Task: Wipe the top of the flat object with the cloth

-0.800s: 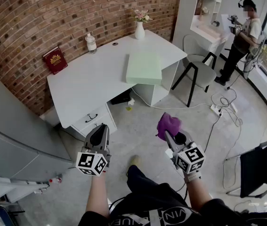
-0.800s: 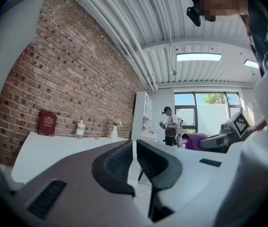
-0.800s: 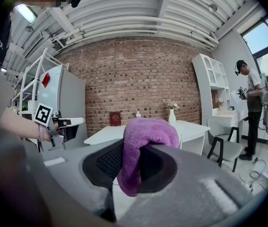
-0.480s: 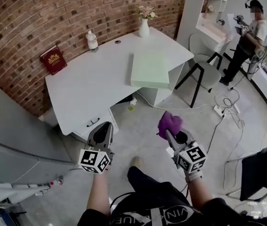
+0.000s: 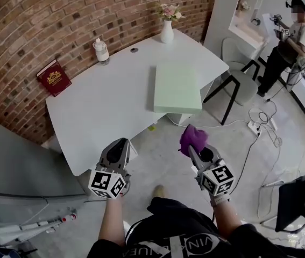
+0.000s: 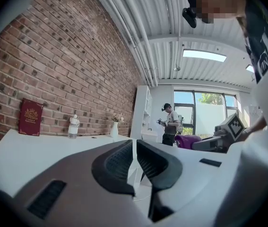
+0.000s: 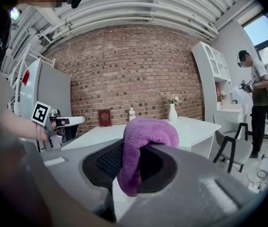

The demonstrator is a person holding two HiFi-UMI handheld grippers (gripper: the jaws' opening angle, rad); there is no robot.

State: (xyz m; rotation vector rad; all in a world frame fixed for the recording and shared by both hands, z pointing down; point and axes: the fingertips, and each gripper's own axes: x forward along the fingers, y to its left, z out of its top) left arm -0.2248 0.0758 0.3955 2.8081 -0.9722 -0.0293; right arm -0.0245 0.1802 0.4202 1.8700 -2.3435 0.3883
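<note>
Two claws are in view, the left claw [image 5: 120, 143] and the right claw [image 5: 191, 150]; one purple cloth [image 5: 193, 138]; one pale green flat object [image 5: 177, 88]; one white tabletop [image 5: 109, 106]; one red book [image 5: 54, 77]; one white bottle [image 5: 101, 51]; one vase [image 5: 167, 32] of flowers; two chairs, a grey chair [image 5: 239, 85] and a black chair [image 5: 297, 195]; one other person [image 5: 292, 39] across the room.

Fluffy purple cloth [image 7: 145, 135], smooth matt white desk [image 5: 104, 106], rough red brick wall [image 5: 34, 26].
</note>
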